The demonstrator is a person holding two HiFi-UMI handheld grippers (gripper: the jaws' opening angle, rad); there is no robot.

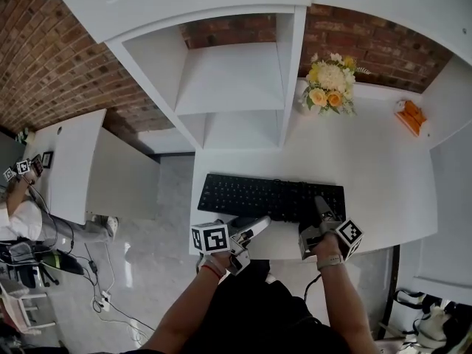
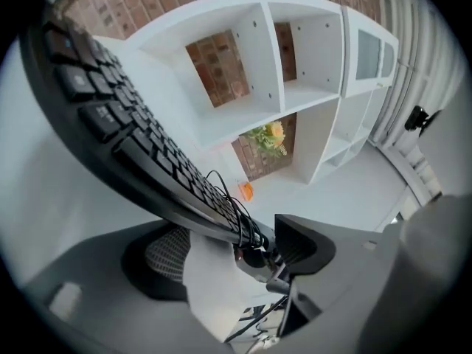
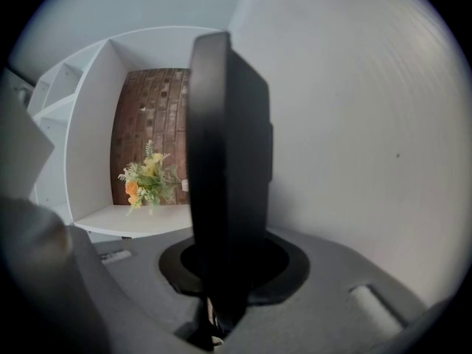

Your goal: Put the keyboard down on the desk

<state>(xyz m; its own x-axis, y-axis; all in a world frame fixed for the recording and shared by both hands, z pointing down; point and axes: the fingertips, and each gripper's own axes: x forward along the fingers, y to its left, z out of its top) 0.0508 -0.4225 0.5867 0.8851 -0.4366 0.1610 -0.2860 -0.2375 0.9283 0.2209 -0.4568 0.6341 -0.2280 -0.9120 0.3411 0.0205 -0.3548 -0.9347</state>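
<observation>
The black keyboard [image 1: 265, 196] lies flat across the front of the white desk [image 1: 376, 168]. My left gripper [image 1: 254, 228] is at its near edge, left of the middle, with the jaws wide apart. In the left gripper view the keyboard's edge [image 2: 133, 139] and a coiled black cable [image 2: 247, 227] run between the jaws of the left gripper [image 2: 236, 253]; the right finger [image 2: 310, 245] stands clear of them. My right gripper [image 1: 322, 211] sits on the keyboard's right part. The right gripper view shows the keyboard [image 3: 225, 161] edge-on, with that gripper [image 3: 221, 301] clamped on it.
A white shelf unit [image 1: 232, 80] stands behind the keyboard against a brick wall. A vase of yellow and orange flowers [image 1: 330, 83] sits at the back of the desk, and a small orange object [image 1: 410, 115] at the far right. A second white desk [image 1: 70, 161] is to the left.
</observation>
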